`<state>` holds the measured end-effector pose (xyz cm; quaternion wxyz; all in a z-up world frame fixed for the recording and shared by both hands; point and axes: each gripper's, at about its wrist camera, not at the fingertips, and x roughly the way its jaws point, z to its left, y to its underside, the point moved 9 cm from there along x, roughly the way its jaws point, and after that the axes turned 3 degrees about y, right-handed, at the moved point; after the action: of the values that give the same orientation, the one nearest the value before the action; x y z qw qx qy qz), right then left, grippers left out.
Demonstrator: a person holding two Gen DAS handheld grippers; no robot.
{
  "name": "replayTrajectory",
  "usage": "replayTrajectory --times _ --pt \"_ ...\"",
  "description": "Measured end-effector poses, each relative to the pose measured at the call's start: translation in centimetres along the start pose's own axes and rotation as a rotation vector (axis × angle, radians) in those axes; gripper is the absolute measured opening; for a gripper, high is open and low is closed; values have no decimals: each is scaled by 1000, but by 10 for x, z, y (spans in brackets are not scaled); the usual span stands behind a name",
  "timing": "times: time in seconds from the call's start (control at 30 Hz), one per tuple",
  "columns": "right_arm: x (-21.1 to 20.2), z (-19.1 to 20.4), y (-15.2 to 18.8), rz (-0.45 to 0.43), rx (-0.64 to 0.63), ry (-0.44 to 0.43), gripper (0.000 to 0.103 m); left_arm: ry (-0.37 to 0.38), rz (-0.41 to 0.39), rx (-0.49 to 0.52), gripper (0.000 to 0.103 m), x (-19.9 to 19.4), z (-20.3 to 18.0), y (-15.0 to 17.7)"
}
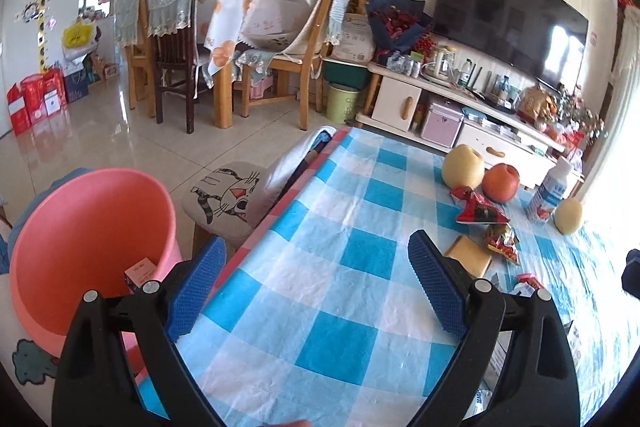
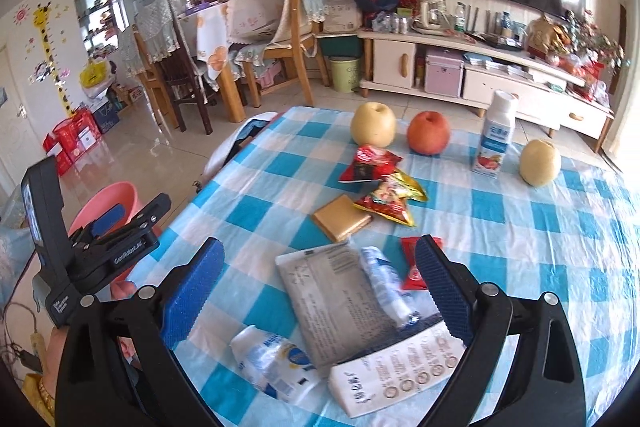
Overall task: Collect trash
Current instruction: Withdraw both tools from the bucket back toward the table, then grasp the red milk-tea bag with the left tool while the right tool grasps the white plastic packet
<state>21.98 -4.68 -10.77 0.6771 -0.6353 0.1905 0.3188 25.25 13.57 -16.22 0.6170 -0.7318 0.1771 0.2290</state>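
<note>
1. The bench [image 2: 520, 227], under a blue-and-white checked cloth, carries both the litter and things that look like keepers: two yellow pears, a red apple [image 2: 428, 133] and an upright milk bottle [image 2: 494, 135] stand along its far side
2. The pink bin [image 1: 80, 227] stands on the floor just off the bench's left edge, mouth up, with a small carton already lying inside, so the task reads as partly done and now between pickups
3. The trash lies spread over the middle and near part of the bench: a grey printed pouch [image 2: 332, 299], a crumpled white-and-blue wrapper [image 2: 276, 359], a white paper slip [image 2: 400, 371], a clear plastic wrapper [image 2: 384, 279], a gold packet [image 2: 340, 217], two red snack bags beyond it and a small red sachet [image 2: 414, 267]
4. The left hand-held gripper [image 1: 316, 263] is released and empty, hanging over the bench edge beside the bin
5. The right hand-held gripper [image 2: 320, 279] is released wide with nothing clamped, hovering above the grey pouch and clear wrapper
6. The next move likely calls for lowering the right one onto a single piece, closing on a raised fold rather than flat film, and carrying it left to the bin without snagging the cloth
</note>
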Motion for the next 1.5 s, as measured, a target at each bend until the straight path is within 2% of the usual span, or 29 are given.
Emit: replayTrajectory --times 0.27,0.43,0.67,0.8,0.93,1.0,1.23,1.5 --pt "-15 -65 -9 -28 86 67 95 24 23 104 93 6 -38 11" --pt "-27 -113 -15 -34 193 90 95 60 67 141 93 13 -60 22" --pt "-34 -170 -15 -28 291 168 95 101 154 129 93 29 -87 33" --pt "-26 -181 -12 6 271 192 95 154 165 167 93 39 -117 24" --pt "-14 -181 -7 48 235 193 95 240 244 130 93 69 -159 7" --pt "-9 -179 -5 64 218 182 95 257 275 141 93 90 -183 1" --pt "0 -177 1 98 203 158 95 232 421 218 93 170 -241 -2" --pt "5 -177 4 120 192 143 95 157 531 208 93 224 -242 11"
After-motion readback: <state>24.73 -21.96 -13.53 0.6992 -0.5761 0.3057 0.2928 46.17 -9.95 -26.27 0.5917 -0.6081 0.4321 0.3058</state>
